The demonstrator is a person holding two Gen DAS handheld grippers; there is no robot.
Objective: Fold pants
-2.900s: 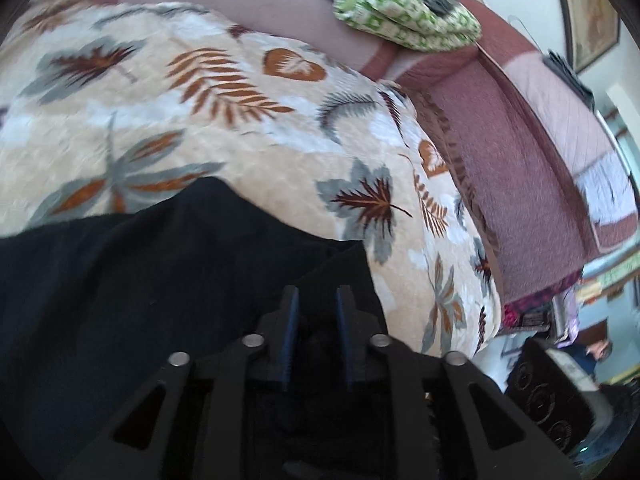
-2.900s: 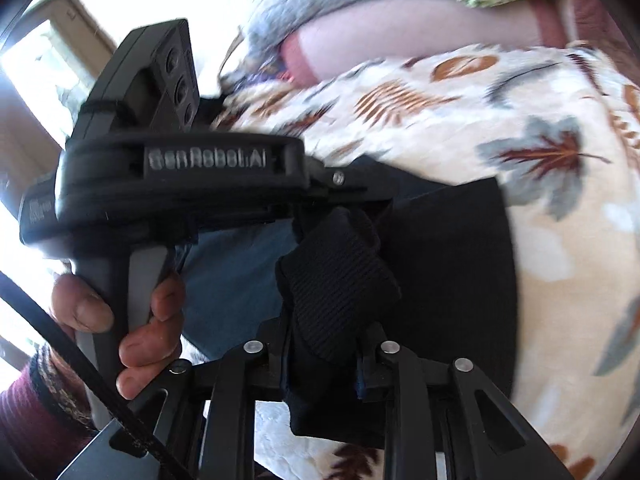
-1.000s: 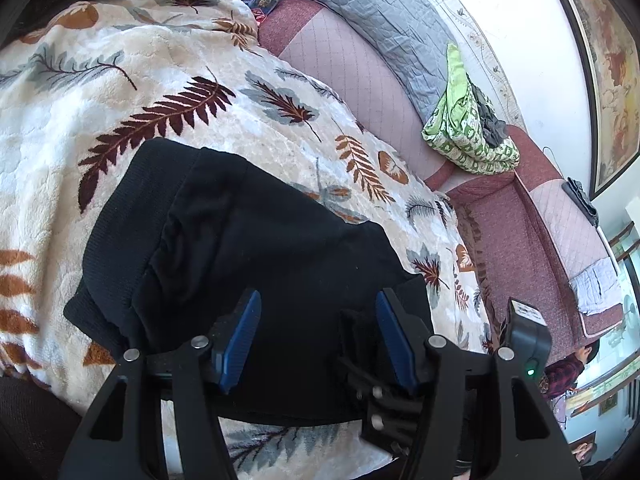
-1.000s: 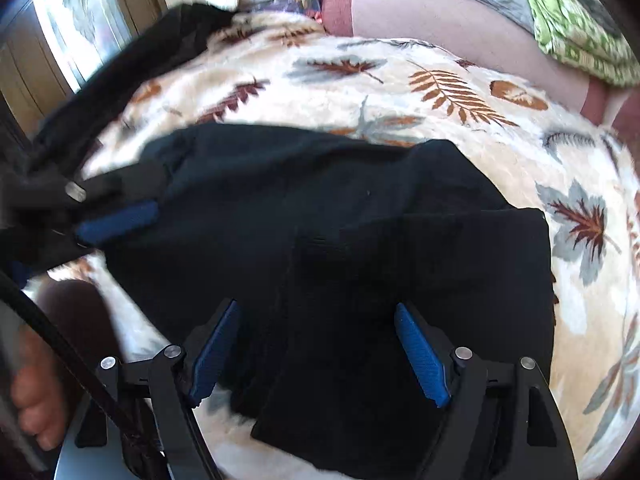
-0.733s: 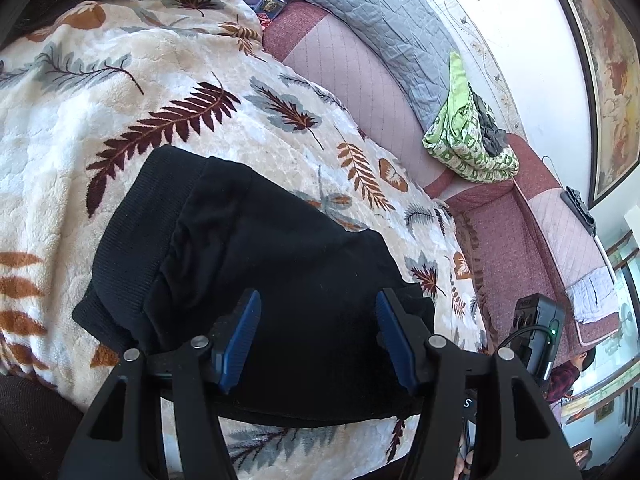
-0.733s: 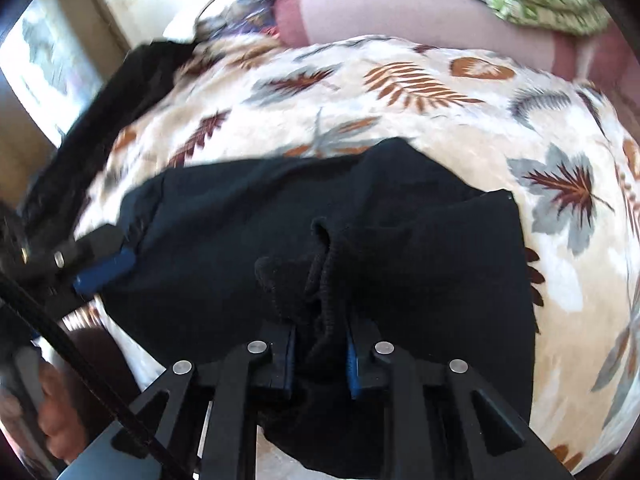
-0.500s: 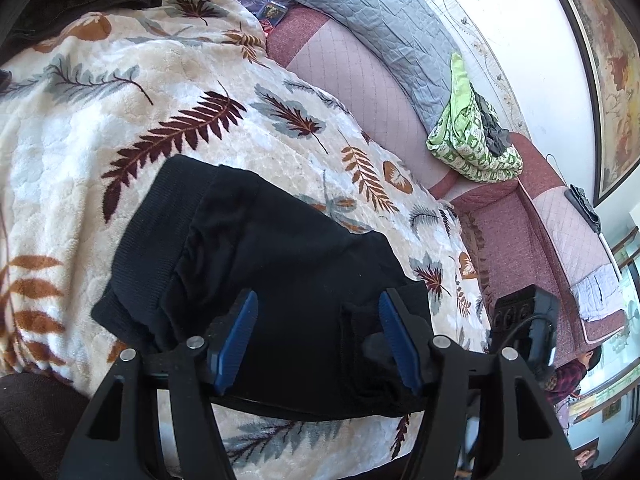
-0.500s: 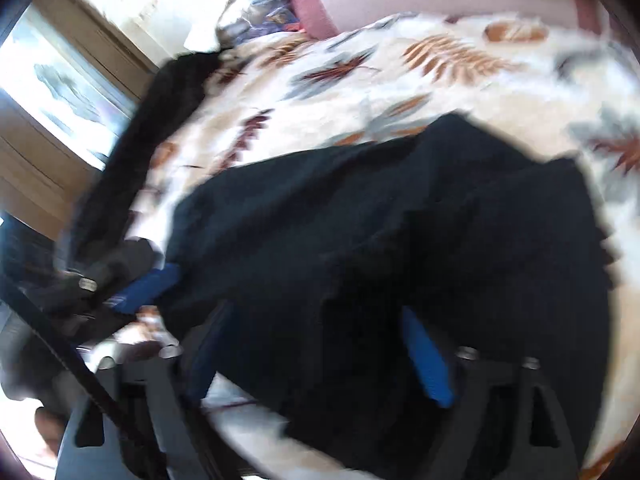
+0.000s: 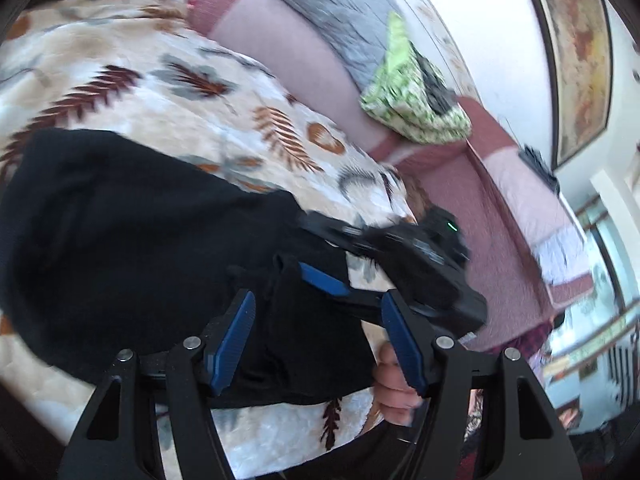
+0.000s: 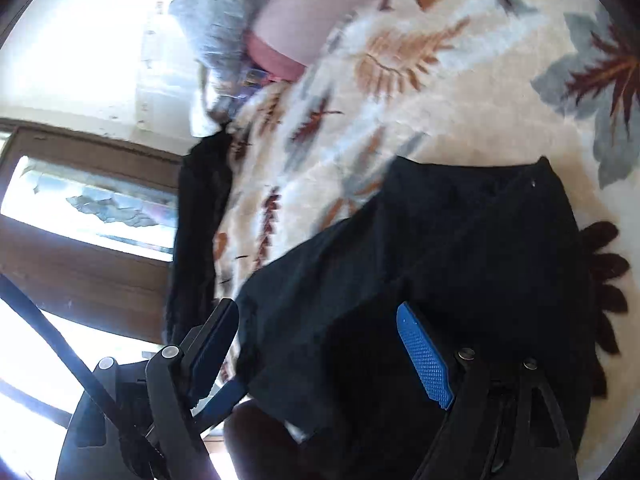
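Left gripper [image 9: 316, 340] blue pads [image 9: 232, 344] stand apart, nothing pinched, folded black fabric below the gap, pads not pressing it. Right gripper [image 10: 320, 348] jaws wide and closing slightly, blue pads [image 10: 424, 360] spread either side of black cloth, no grip on it. Black pants [image 9: 132, 248] lie folded in a compact bundle on the leaf-print blanket [image 9: 224, 112], near its front edge; a thicker folded flap sits on the bundle's right end, just under the left gripper. In left wrist view the right gripper shows beyond the pants' right edge, blurred, one blue pad [image 9: 324, 280] at the flap, with a hand [image 9: 394, 384] on its handle. Right wrist view is rolled and blurred; pants [image 10: 460, 260] fill the lower middle, blanket [image 10: 420, 80] above. Behind the blanket: pink sofa back [image 9: 288, 60], grey quilt [image 9: 320, 12], green patterned cloth [image 9: 412, 104]. Framed picture [image 9: 576, 48] on the wall at right. Window with brown frame [image 10: 80, 216] left in right wrist view, another dark garment [image 10: 196, 232] draped over the blanket's edge.
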